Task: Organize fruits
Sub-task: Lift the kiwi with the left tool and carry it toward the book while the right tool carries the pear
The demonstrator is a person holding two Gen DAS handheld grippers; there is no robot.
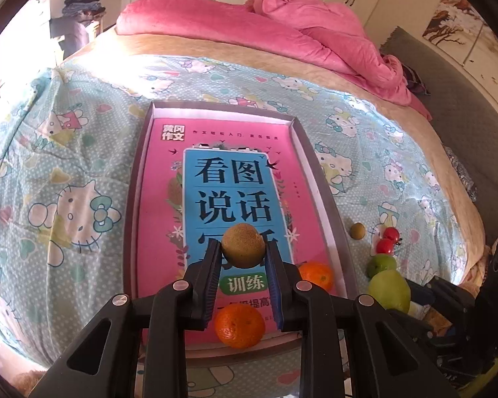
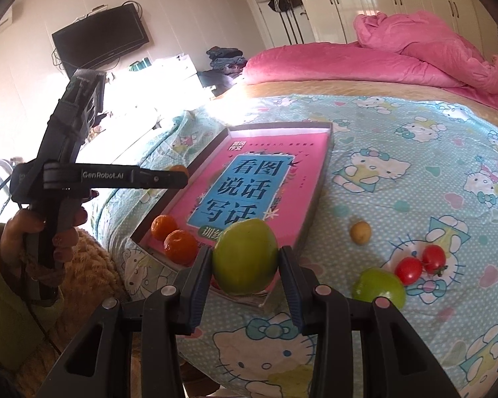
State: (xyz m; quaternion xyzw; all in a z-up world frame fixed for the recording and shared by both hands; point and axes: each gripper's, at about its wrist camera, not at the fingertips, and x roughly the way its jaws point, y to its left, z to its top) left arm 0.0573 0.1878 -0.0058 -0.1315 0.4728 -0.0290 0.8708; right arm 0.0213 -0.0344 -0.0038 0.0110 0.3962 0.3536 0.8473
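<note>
My left gripper (image 1: pixel 243 248) is shut on a brown kiwi (image 1: pixel 243 244), held above the shallow grey box (image 1: pixel 322 179) that has a pink book inside. Two oranges (image 1: pixel 239 325) lie in the box's near end. My right gripper (image 2: pixel 245 262) is shut on a green apple (image 2: pixel 245 256), held over the box's near corner (image 2: pixel 312 214). On the bedsheet to the right lie a second green apple (image 2: pixel 378 288), two cherry tomatoes (image 2: pixel 419 264) and a small brown fruit (image 2: pixel 360 232). The left gripper (image 2: pixel 169 179) also shows from the side in the right wrist view.
The box sits on a Hello Kitty sheet (image 1: pixel 66 172) on a bed. A pink duvet (image 1: pixel 282 26) is heaped at the far end. A TV (image 2: pixel 99 38) hangs on the wall and wardrobes stand behind the bed.
</note>
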